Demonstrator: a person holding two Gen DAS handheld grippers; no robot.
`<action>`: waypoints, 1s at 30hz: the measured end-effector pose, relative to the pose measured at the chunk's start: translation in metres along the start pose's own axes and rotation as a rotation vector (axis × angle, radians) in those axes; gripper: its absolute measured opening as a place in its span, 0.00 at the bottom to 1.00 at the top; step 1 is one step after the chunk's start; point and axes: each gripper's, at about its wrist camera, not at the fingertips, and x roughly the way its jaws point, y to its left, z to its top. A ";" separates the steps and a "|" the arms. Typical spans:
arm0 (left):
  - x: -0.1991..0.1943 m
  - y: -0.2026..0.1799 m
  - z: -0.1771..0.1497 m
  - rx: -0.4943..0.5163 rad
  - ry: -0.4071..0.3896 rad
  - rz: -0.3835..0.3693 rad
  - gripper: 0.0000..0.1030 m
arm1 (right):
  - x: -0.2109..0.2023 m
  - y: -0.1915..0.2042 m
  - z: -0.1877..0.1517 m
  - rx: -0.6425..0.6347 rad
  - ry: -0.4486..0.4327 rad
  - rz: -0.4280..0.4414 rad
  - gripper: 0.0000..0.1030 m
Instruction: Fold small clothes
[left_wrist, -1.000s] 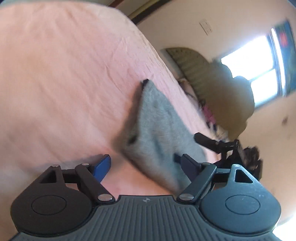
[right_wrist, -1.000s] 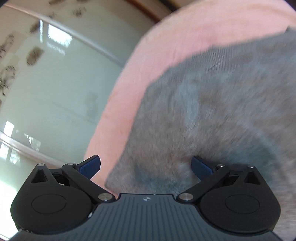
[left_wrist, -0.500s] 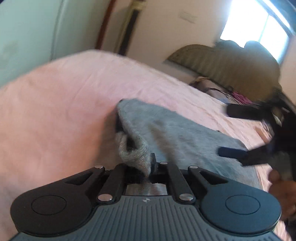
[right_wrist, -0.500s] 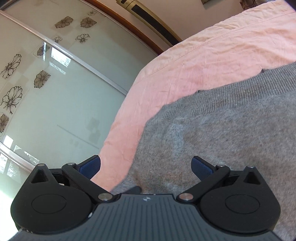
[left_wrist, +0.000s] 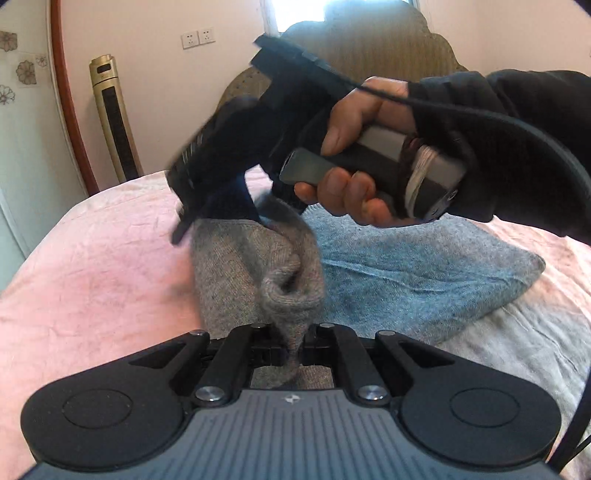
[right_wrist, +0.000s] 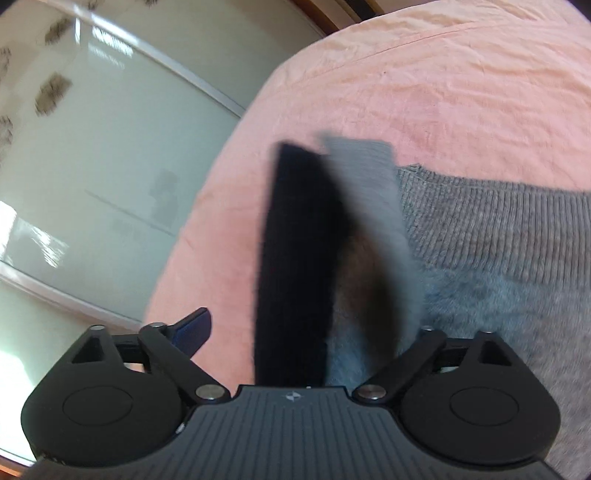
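Black ribbed-grey left gripper (left_wrist: 293, 345) with silver screws; right gripper (right_wrist: 306, 325), blue-padded fingers (right_wrist: 194, 326); black sleeve (left_wrist: 517, 96), black cable (left_wrist: 480, 110).

The right gripper (left_wrist: 221, 195) is a dark smear over the grey garment (left_wrist: 255, 266) (fingertips unreadable); its right finger hides behind blurred cloth.

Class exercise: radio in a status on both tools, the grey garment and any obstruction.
Left tool shut on grey garment. Right tool closing, garment fold between its fingers, grip unclear. Pink bedspread underneath; nothing in the way.
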 end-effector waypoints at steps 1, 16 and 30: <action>0.003 -0.002 0.002 0.007 -0.001 0.000 0.05 | 0.003 -0.001 0.000 -0.018 0.005 -0.023 0.60; 0.065 -0.148 0.041 0.184 0.025 -0.296 0.05 | -0.151 -0.117 -0.033 -0.056 -0.138 -0.160 0.30; 0.020 -0.016 0.039 -0.103 -0.068 -0.362 0.87 | -0.212 -0.158 -0.085 0.078 -0.395 -0.186 0.72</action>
